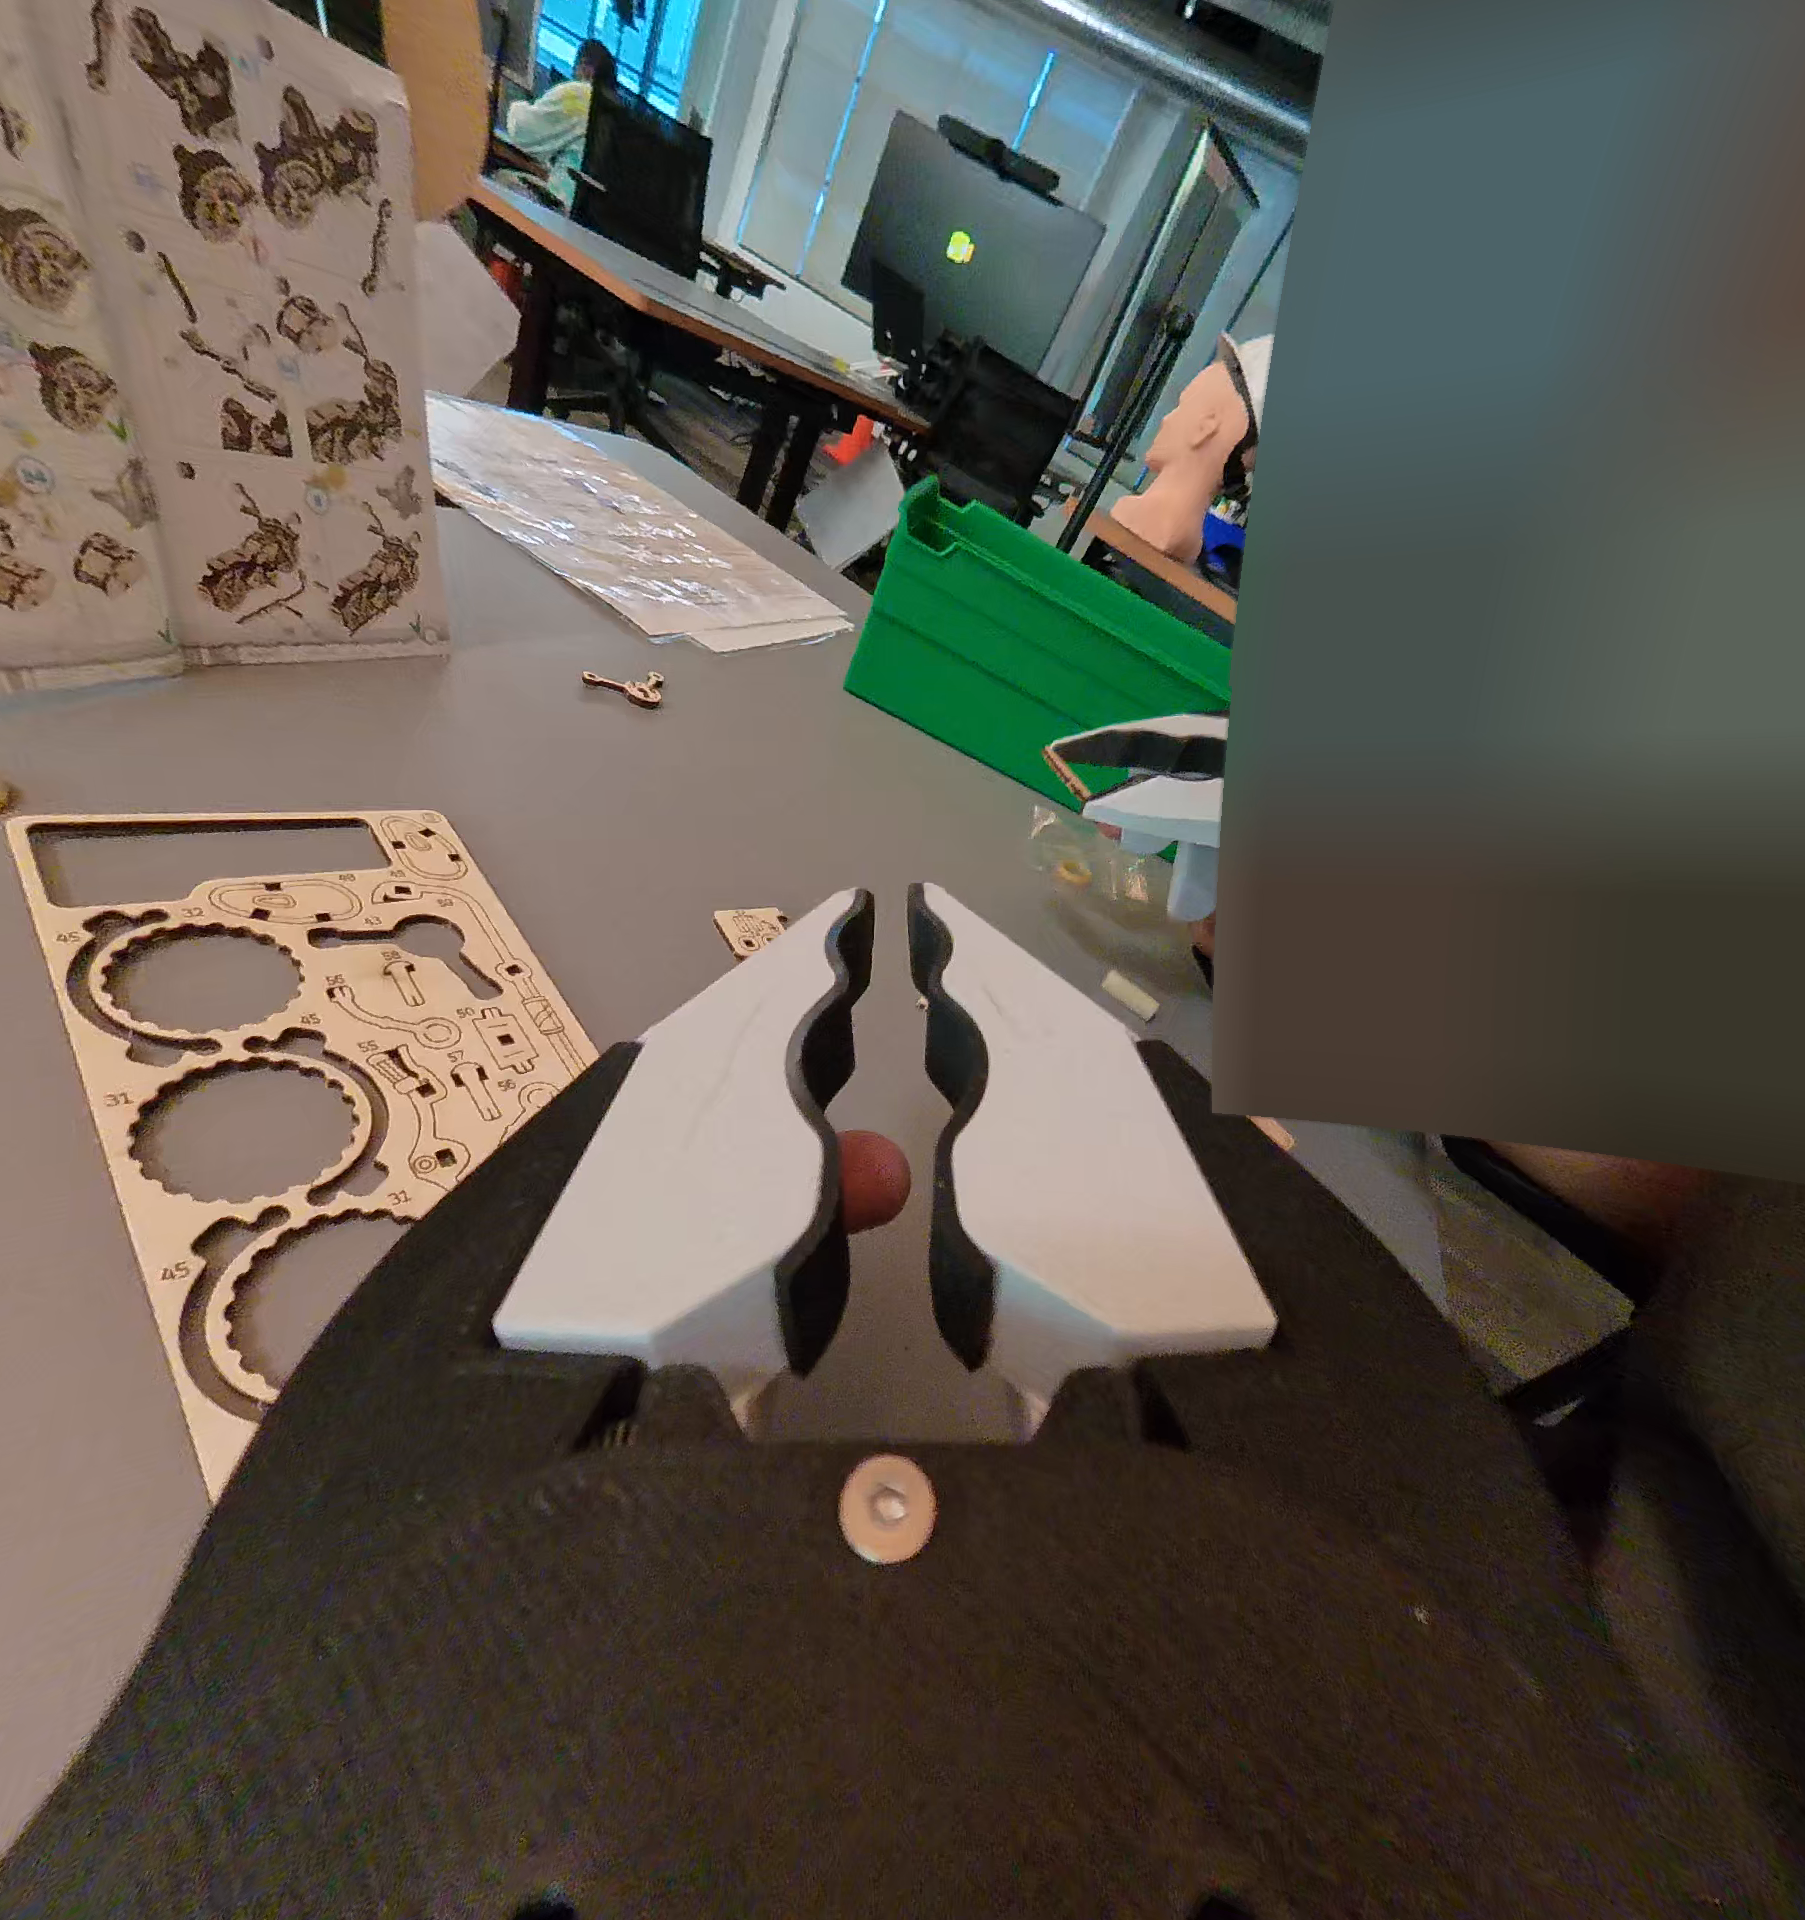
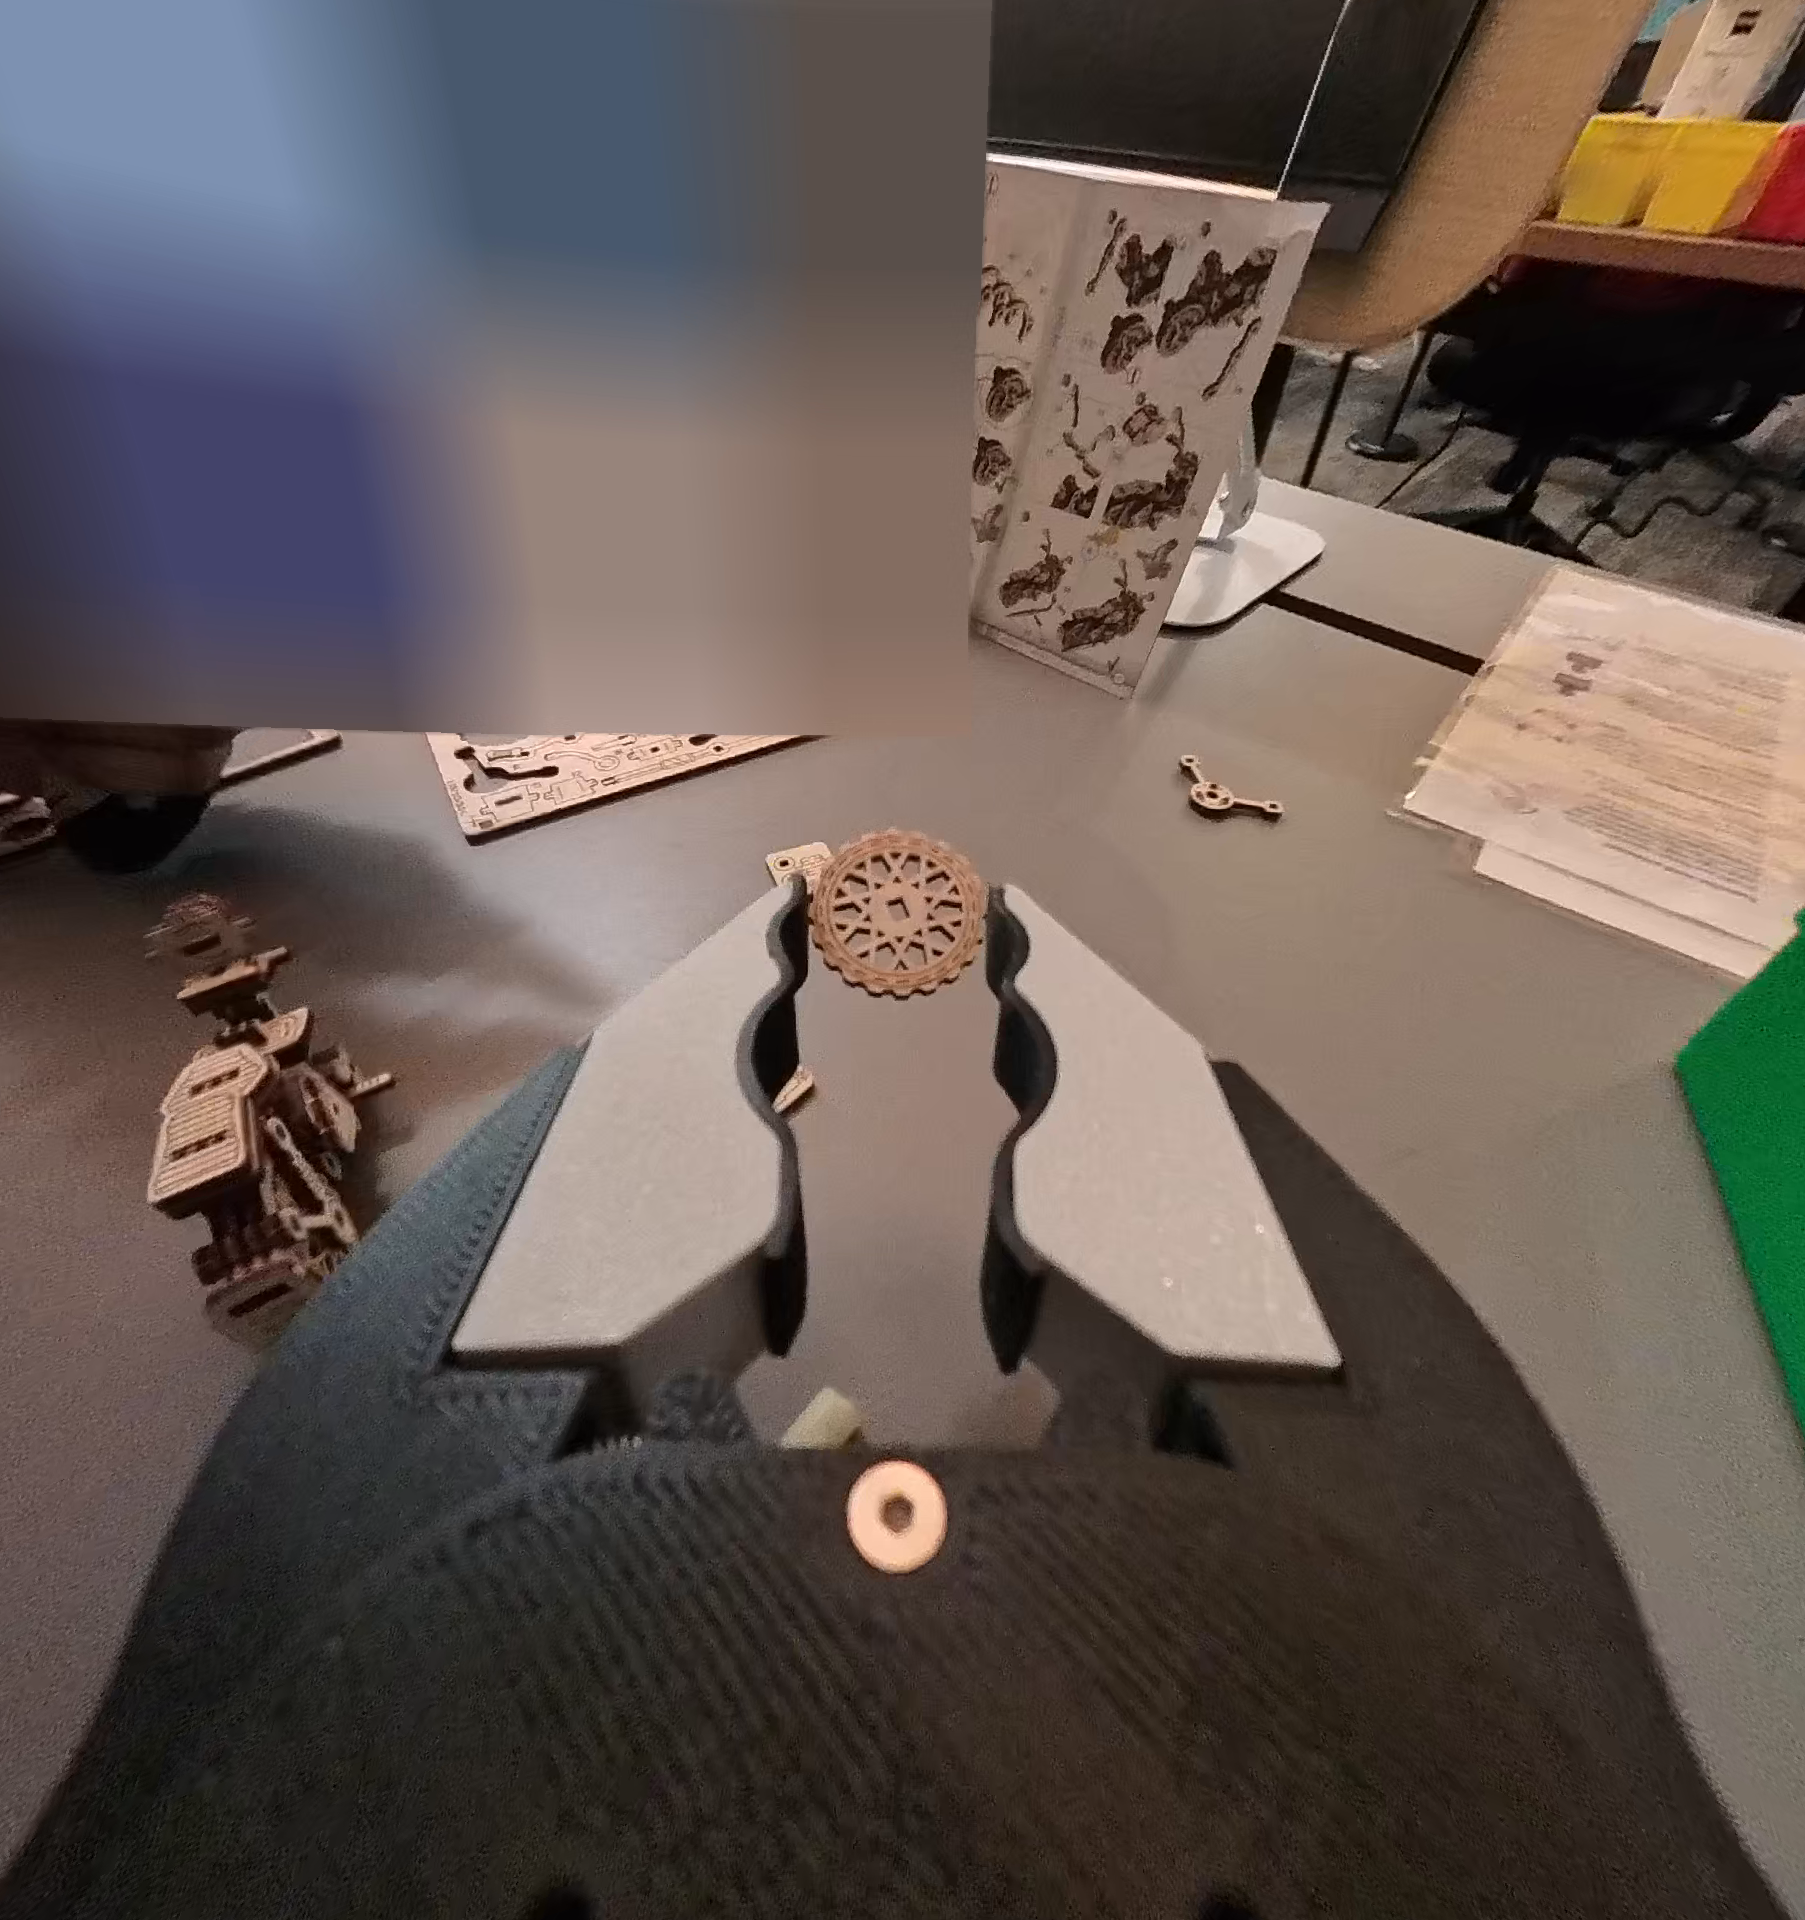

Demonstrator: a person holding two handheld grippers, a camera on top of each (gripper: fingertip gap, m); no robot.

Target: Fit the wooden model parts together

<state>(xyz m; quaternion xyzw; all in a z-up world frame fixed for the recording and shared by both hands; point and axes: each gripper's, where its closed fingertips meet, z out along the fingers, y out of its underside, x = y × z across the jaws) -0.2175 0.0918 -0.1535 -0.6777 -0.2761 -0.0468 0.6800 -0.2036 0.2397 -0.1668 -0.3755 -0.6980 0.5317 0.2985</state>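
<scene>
My right gripper (image 2: 899, 902) is shut on a round wooden gear wheel (image 2: 898, 925), which it holds by the rim at its fingertips above the grey table (image 2: 1293, 987). A partly built wooden model (image 2: 243, 1132) lies on the table to its left. My left gripper (image 1: 890, 902) is shut and empty, with its tips almost touching just above the table. The right gripper also shows in the left wrist view (image 1: 1090, 774), to the right by the green bin. A laser-cut wooden parts sheet (image 1: 254, 1039) lies to the left of my left gripper.
A green bin (image 1: 1023, 644) stands at the right. A printed instruction sheet (image 1: 181, 332) stands at the back, with plastic-covered papers (image 1: 617, 520) beside it. A small loose wooden part (image 1: 623, 688) and a small wooden tab (image 1: 750, 928) lie on the table. A blurred patch covers the person. My hands' fingertips stand some 15 cm from each other.
</scene>
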